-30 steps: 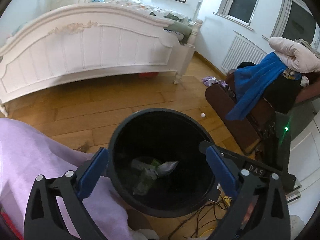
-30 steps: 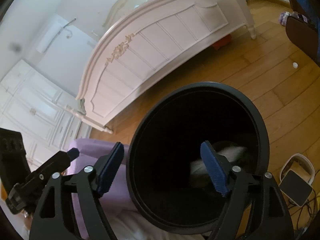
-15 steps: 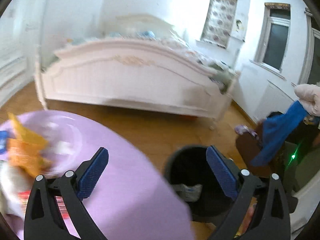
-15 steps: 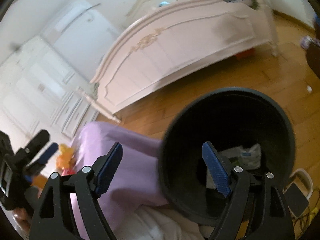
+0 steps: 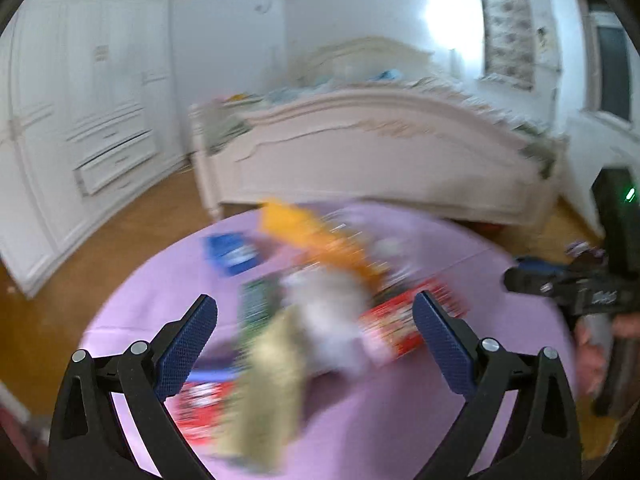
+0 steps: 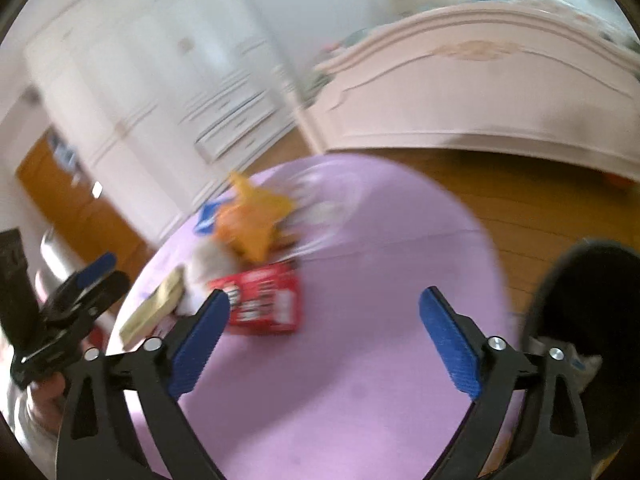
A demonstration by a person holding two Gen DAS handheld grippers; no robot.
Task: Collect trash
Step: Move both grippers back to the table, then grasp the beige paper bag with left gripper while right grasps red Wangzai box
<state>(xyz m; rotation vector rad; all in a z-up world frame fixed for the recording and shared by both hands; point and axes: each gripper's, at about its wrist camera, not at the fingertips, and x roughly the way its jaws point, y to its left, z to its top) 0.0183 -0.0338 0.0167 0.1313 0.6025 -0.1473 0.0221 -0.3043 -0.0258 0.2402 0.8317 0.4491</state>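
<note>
Spread right claw [image 6: 322, 332] above purple table [image 6: 360, 360].

Lying on one round purple table [image 6: 360, 360] — one red box [image 6: 266, 300], one orange bag [image 6: 250, 220], one blue packet [image 5: 232, 254], one white wad [image 5: 328, 304], one tan packet [image 6: 154, 308] (more is blurring) — with one black bin [image 6: 592, 304] sitting beside.

Left gripper [image 5: 314, 344] and right gripper [image 6: 326, 340], jaws apparently wide, empty.
</note>
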